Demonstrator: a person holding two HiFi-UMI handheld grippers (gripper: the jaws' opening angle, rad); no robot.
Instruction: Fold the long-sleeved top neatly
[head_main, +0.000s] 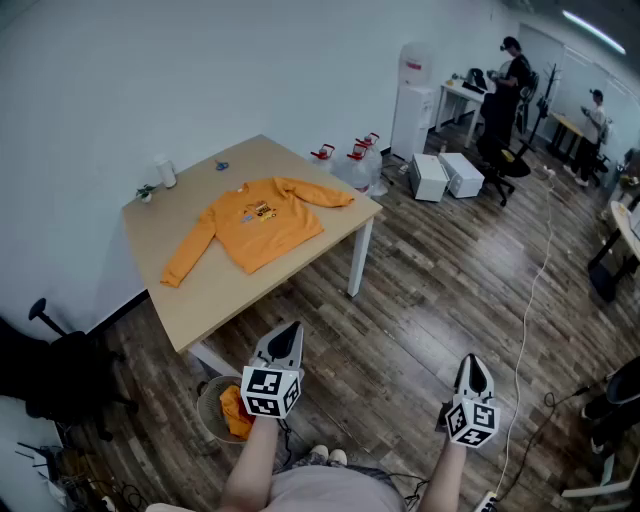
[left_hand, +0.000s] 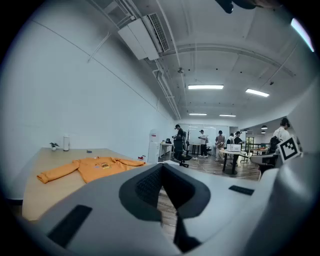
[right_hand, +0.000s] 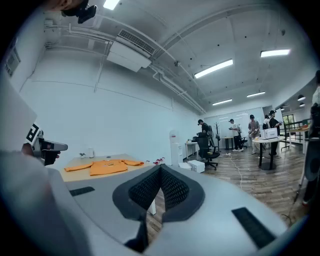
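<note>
Head view: wooden bench against the white wall. Orange long-sleeved top spread flat on it, front up, sleeves out to both sides. Jaws together, nothing between, on left claw and right claw, both over the floor, well apart from the bench. White cylinder near the bench's far corner.
</note>
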